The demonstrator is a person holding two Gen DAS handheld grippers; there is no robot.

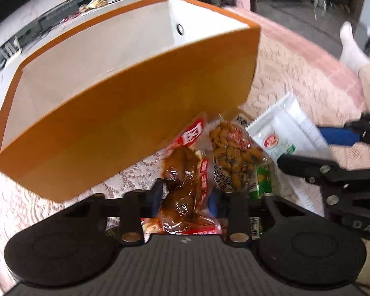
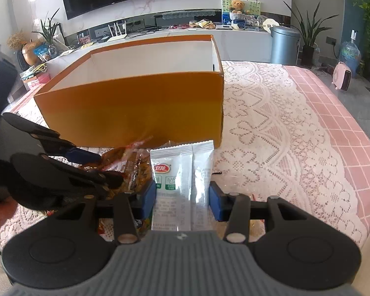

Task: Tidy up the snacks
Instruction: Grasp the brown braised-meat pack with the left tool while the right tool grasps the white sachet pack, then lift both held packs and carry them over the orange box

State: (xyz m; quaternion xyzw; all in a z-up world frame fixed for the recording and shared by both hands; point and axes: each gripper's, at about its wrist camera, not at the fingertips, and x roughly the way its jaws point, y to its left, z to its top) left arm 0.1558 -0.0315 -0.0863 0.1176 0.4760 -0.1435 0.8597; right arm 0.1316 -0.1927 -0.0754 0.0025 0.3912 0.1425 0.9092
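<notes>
An open orange cardboard box [image 1: 135, 128] with a white inside stands on the lace-covered table, just behind a small pile of snacks. My left gripper [image 1: 185, 197] is shut on a red-and-brown meat snack packet [image 1: 182, 167], its blue pads pressing both sides. To its right lies a clear packet of yellow-brown beans [image 1: 231, 153]. My right gripper [image 2: 182, 197] is shut on a white sachet [image 2: 182, 167], held upright before the box [image 2: 135, 108]. In the right wrist view the left gripper [image 2: 109, 169] comes in from the left, clamped on the meat packet [image 2: 118, 155].
A green packet [image 1: 264, 180] and other wrappers lie under the grippers. White lace cloth [image 2: 271, 135] over a pink checked cover stretches right of the box. Behind are a TV cabinet, a grey bin [image 2: 283, 46] and plants. A person's socked foot [image 1: 350, 46] rests at the far right.
</notes>
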